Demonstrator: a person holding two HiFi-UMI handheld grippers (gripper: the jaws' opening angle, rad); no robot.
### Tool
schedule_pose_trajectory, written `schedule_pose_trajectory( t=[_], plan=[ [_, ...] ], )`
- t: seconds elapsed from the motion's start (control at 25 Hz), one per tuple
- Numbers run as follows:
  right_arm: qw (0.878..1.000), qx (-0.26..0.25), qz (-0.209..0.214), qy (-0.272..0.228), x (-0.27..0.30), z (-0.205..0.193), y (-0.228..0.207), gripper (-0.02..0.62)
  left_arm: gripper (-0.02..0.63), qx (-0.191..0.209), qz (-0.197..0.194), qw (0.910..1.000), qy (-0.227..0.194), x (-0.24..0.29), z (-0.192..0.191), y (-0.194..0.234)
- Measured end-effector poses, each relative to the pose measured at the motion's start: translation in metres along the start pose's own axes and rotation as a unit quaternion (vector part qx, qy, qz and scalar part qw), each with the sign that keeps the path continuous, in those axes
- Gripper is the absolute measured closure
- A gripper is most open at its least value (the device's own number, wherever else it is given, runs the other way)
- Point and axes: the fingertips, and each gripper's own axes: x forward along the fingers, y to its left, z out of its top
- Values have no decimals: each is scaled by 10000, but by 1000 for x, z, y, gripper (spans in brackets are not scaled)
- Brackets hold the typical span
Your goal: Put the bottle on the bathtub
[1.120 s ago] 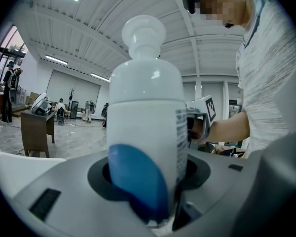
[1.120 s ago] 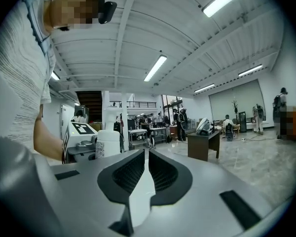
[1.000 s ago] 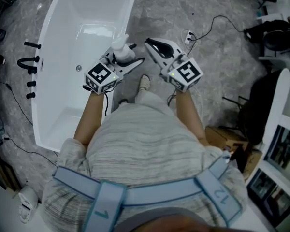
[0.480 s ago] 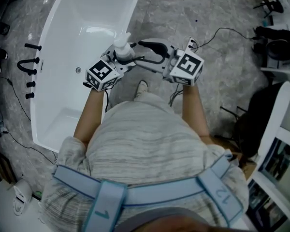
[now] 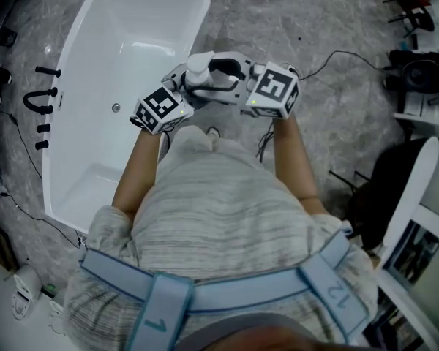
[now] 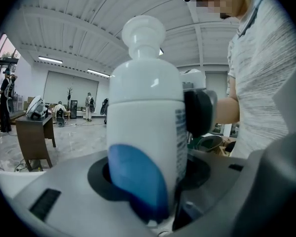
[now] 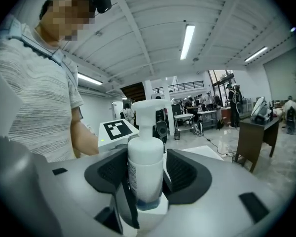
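A white bottle (image 5: 197, 67) with a pump top stands upright in my left gripper (image 5: 192, 88), which is shut on its lower body, beside the right rim of the white bathtub (image 5: 102, 42). In the left gripper view the bottle (image 6: 145, 117), with a blue label patch, fills the middle between the jaws of my left gripper (image 6: 148, 186). My right gripper (image 5: 221, 76) reaches in from the right and is open. Its dark pads (image 7: 185, 169) stand on either side of the bottle (image 7: 145, 164), a little apart from it. My right gripper (image 7: 147, 174) faces the left gripper's marker cube (image 7: 119, 129).
Black tap fittings (image 5: 40, 97) stand on the grey marble floor left of the tub. Cables (image 5: 329, 53) and dark bags (image 5: 424, 61) lie to the right. A white shelf unit (image 5: 424, 225) is at the lower right. The person's foot (image 5: 214, 131) is below the grippers.
The right gripper has swung left from beside the left gripper and now has its jaws around the bottle. The left gripper has stayed shut on the bottle and barely moved.
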Motion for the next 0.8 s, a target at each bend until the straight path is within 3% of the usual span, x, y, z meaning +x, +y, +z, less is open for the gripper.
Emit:
schedule_pose_trajectory(
  t=[0.28, 0.6, 0.8],
  plan=[
    [9996, -50, 112, 257, 24, -2, -21, 371, 367, -3, -270, 9995, 131, -3, -11, 21],
    [9996, 130, -213, 162, 39, 3, -52, 373, 367, 196, -625, 9971, 376, -9, -19, 52],
    [9996, 180, -201, -48, 49, 7, -58, 373, 367, 305, -716, 9958, 489, -13, -25, 64]
  ],
)
